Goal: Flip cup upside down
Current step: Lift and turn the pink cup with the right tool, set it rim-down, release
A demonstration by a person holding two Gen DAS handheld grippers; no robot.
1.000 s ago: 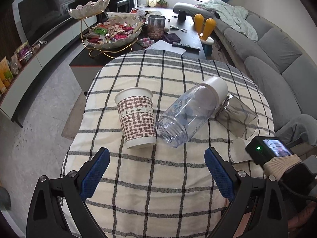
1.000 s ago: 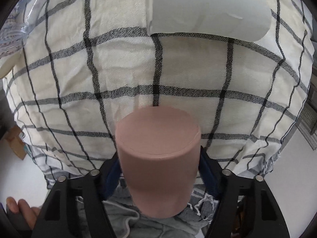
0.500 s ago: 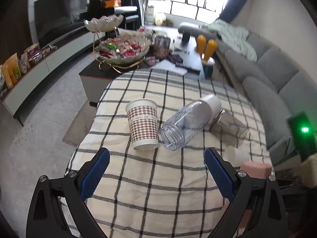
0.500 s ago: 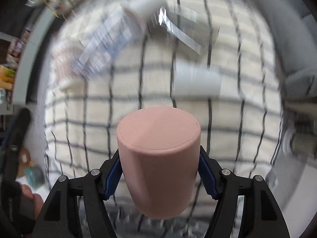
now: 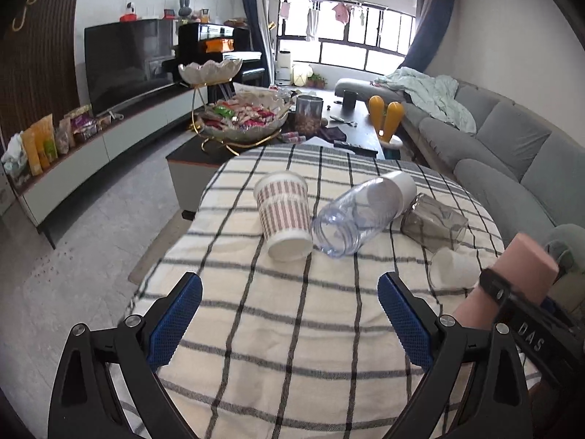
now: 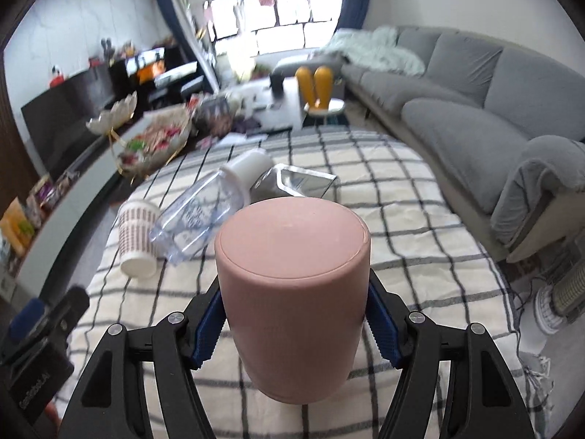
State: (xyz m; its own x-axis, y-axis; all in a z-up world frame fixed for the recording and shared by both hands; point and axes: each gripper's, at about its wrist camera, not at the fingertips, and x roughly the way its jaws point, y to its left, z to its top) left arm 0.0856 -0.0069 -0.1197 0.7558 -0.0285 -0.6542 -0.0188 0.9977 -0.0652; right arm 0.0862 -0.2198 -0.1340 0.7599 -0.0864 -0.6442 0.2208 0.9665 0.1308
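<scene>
Pink cup (image 6: 292,285) held above the near right part of the checked bench (image 5: 292,329).

The right hand-held gripper (image 6: 294,323) clamps the cup's sides, flat base facing the camera. The left hand-held gripper (image 5: 289,323) gapes wide, holding nothing, over bare cloth. A paper cup (image 5: 285,216), bottle (image 5: 362,216) and glass (image 5: 435,225) crowd the far half. A second ago the cup hung near the bench's edge, facing the cloth; now it faces the room.

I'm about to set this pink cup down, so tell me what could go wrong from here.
The pink cup is held only at its sides by the right gripper, so it could slip while turning. The tablecloth is wrinkled and soft, so the cup may tip when placed. The small white cup lies close by and could get knocked.
</scene>
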